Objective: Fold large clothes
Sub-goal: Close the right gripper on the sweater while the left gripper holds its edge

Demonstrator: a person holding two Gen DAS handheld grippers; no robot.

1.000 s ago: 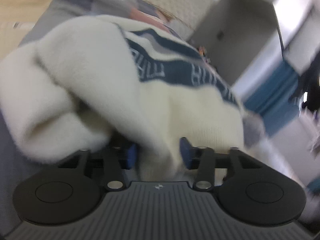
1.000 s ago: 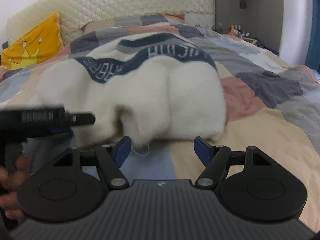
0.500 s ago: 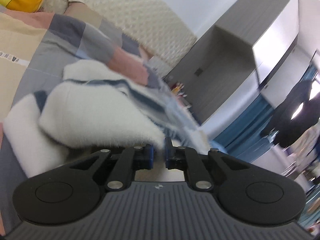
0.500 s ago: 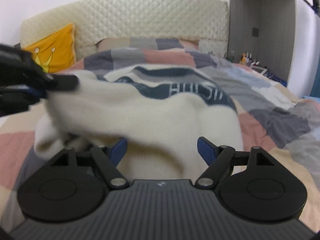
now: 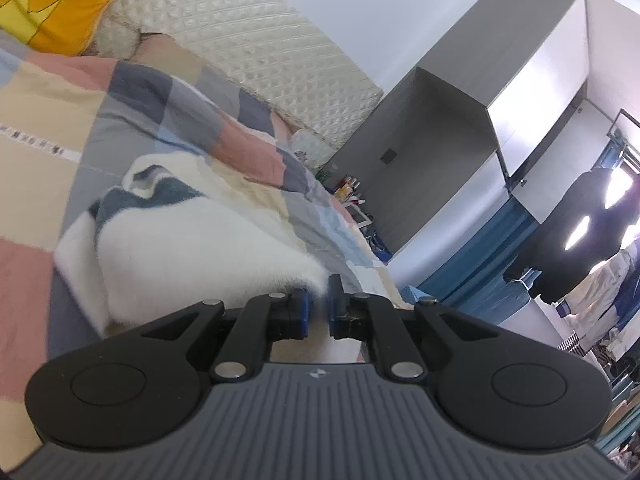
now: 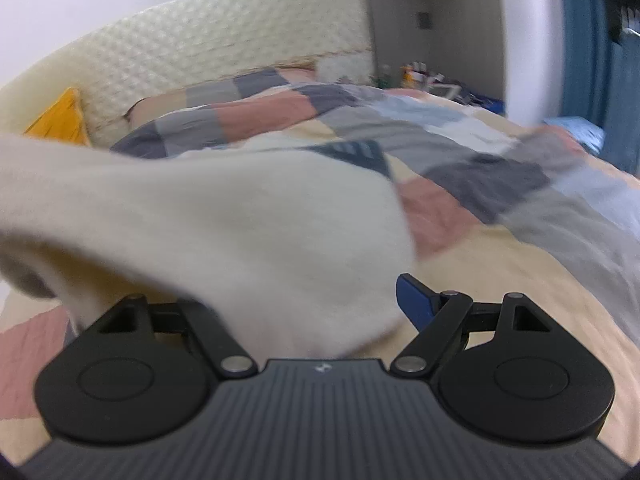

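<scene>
Cream fleece sweater with navy bands (image 5: 192,248) is lying on the patchwork quilt (image 5: 132,120) of the bed, filling the lower left of the left view. Left tongs (image 5: 318,300) are pinching its near white corner between narrow blue pads. Right tongs (image 6: 304,300) are standing wide, the sweater's fabric draping between them, their left pad hidden under it. Lettering is too blurred to read.

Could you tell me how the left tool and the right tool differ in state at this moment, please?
The left tool is nearly shut, pinching an edge of the white sweater; the right tool stands wide open, gripping nothing. The sweater lifts from the left tool's fingertips, while it merely drapes over the right tool's gap, hiding one finger. Both have blue pads and hang over the patchwork bed.
</scene>
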